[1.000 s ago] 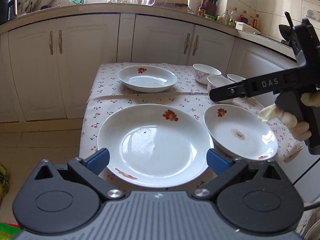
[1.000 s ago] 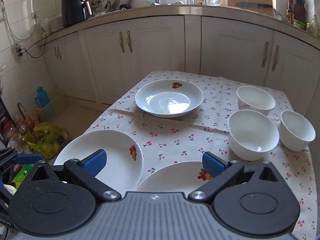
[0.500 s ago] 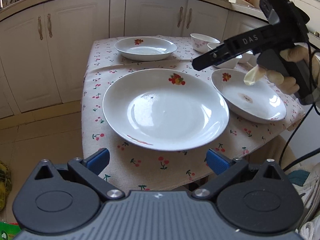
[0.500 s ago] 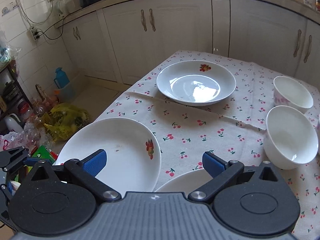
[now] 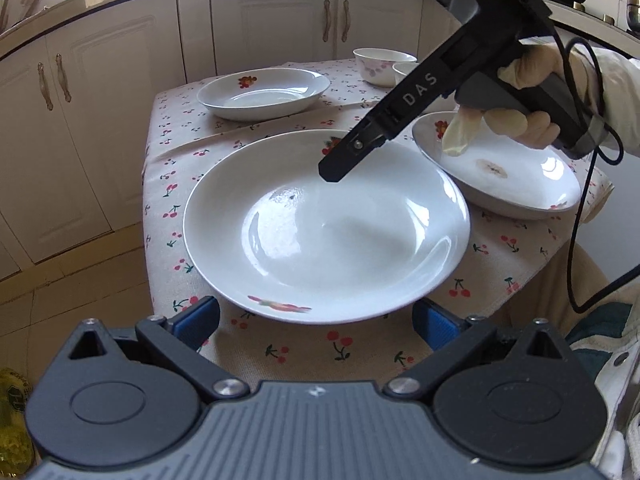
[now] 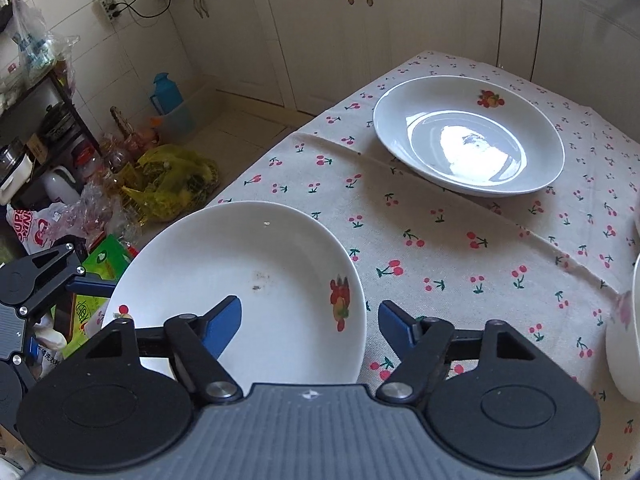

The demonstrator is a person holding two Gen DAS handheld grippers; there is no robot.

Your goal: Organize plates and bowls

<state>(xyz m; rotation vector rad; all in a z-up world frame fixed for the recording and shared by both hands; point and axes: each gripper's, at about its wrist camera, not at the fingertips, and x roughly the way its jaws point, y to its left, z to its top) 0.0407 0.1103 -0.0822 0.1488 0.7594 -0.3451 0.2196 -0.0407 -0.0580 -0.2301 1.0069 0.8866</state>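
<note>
A large white plate [image 5: 326,226] with fruit prints lies near the table's front edge; it also shows in the right wrist view [image 6: 248,292]. My left gripper [image 5: 316,322] is open and empty just short of its near rim. My right gripper [image 6: 310,318] is open, its jaws on either side of the plate's right rim; its finger shows over the plate in the left wrist view [image 5: 340,164]. A second plate [image 5: 496,168] lies to the right, a third plate [image 5: 262,94] [image 6: 468,134] at the back. Small bowls [image 5: 380,66] stand far right.
The table has a cherry-print cloth [image 6: 460,240] and drops off at its left and front edges. White cabinets [image 5: 100,120] stand behind. Bags and bottles [image 6: 168,184] clutter the floor on the left. A bowl's rim [image 6: 624,344] shows at the right wrist view's right edge.
Both grippers moved down and closer to the large plate. The right gripper swung left, and its jaws now straddle the plate's rim.
</note>
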